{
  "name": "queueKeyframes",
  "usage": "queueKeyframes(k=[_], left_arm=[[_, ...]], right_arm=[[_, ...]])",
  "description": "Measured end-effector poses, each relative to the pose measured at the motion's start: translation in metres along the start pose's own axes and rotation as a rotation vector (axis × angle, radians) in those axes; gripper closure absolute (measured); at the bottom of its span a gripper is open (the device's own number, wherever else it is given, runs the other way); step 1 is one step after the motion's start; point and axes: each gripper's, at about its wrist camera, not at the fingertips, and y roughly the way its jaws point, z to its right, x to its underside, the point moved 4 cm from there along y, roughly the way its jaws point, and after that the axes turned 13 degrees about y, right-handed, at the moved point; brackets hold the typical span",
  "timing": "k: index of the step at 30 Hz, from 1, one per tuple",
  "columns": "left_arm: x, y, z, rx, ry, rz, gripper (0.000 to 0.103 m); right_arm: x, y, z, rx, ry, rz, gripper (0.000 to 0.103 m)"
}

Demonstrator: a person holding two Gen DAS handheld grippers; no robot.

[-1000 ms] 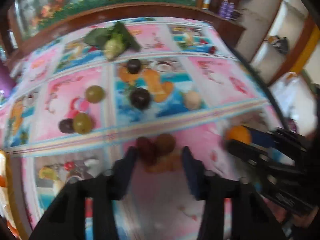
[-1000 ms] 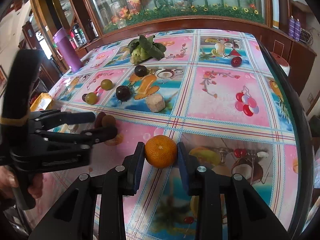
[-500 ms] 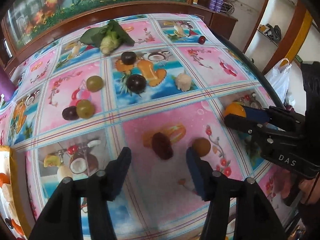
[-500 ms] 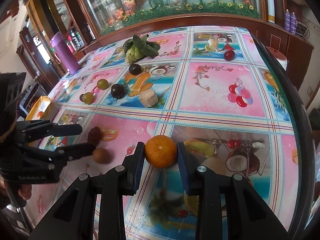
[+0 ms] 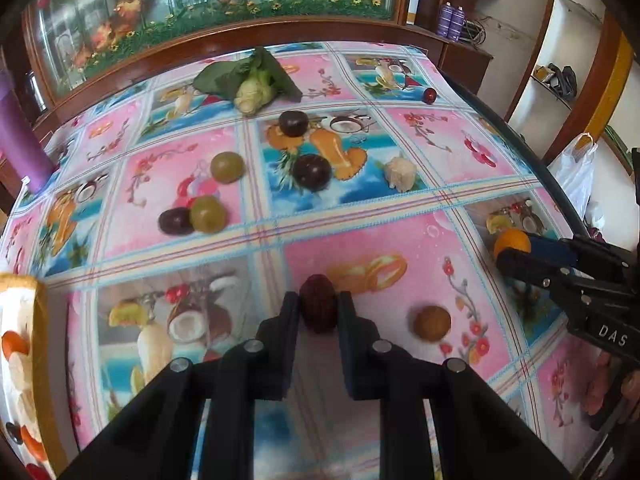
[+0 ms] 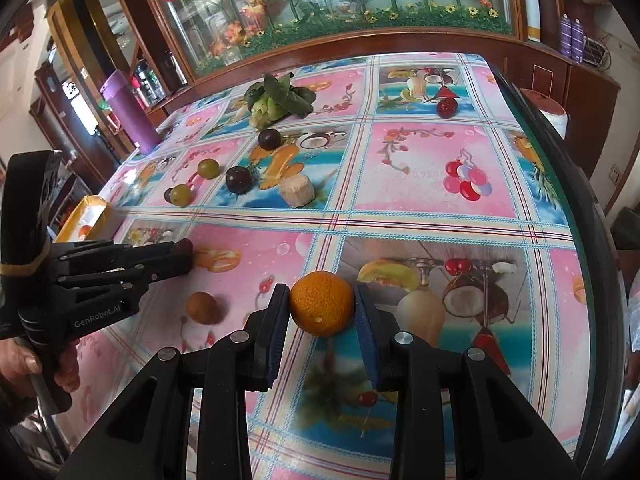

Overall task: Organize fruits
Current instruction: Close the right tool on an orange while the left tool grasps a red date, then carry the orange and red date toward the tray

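Note:
A dark red, wrinkled fruit (image 5: 318, 314) lies on the flowery tablecloth (image 5: 400, 240), and my left gripper (image 5: 318, 298) is shut on it with a pad pressed on each side. The right wrist view shows that gripper (image 6: 182, 252) from the side, the red fruit (image 6: 185, 245) peeping out at its tip. A small brown round fruit (image 5: 432, 322) rests loose just to its right. My right gripper (image 6: 321, 296) is shut on an orange (image 6: 322, 308), held a little above the cloth. In the left wrist view the orange (image 5: 512, 240) sits at the right edge.
Further back lie two green fruits (image 5: 227, 167), three dark purple ones (image 5: 311, 172), a pale chunk (image 5: 400, 172), a leafy vegetable (image 5: 252, 84) and a small red fruit (image 5: 430, 95). A yellow-rimmed tray (image 6: 86, 216) sits at the left edge, a purple bottle (image 6: 128, 112) behind it.
My left gripper spread wide over the red and brown fruits, then shut on the red one alone; the brown one now lies off to the right. The right gripper kept hold of the orange.

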Motion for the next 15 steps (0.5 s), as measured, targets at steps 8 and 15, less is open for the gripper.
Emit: queueKeyframes(k=[8, 15], left_arm=[[0.045, -0.033, 0.002, -0.027, -0.039, -0.023, 0.081], [0.081, -0.066, 0.0, 0.001, -0.09, 0.001, 0.081]], right_arm=[[0.016, -0.018, -0.02, 0.007, -0.062, 0.02, 0.071], [0.035, -0.032, -0.042, 0.019, -0.098, 0.019, 0.071]])
